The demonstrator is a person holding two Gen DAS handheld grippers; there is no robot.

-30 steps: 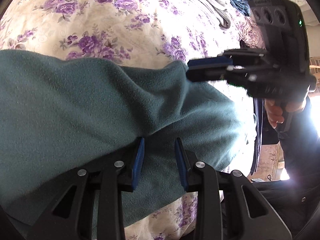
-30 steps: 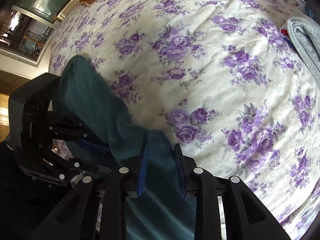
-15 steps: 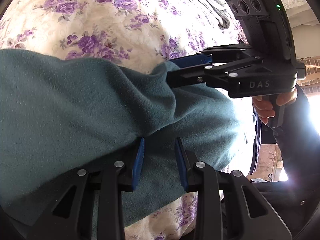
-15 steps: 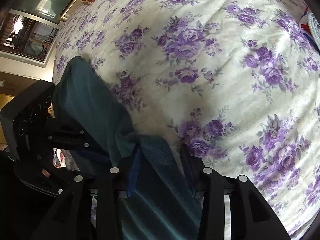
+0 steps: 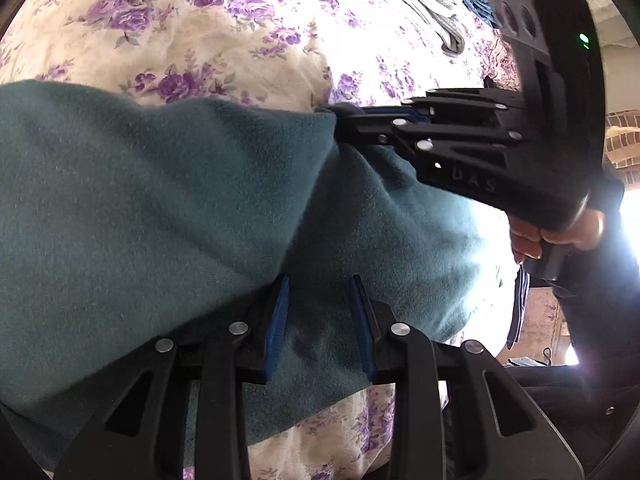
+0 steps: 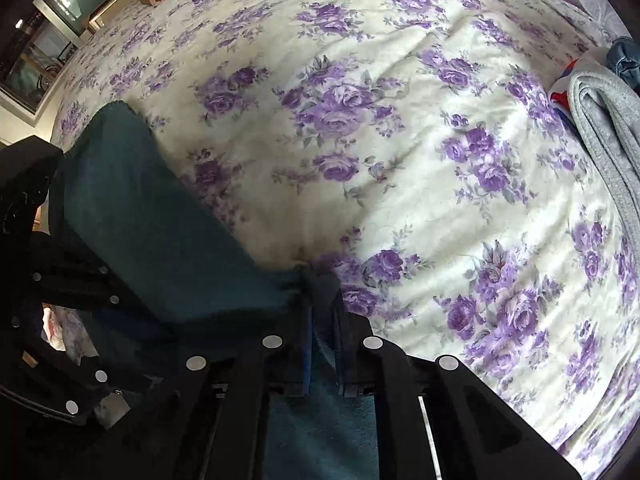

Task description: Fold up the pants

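Floral bedspread (image 6: 400,184); downturned right tongs (image 6: 322,280) pinching teal pants (image 5: 160,208).

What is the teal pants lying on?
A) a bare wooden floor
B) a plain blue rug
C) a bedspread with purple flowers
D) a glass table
C: the teal pants lie across a cream bedspread printed with purple flowers, which shows all around the fabric in both wrist views.
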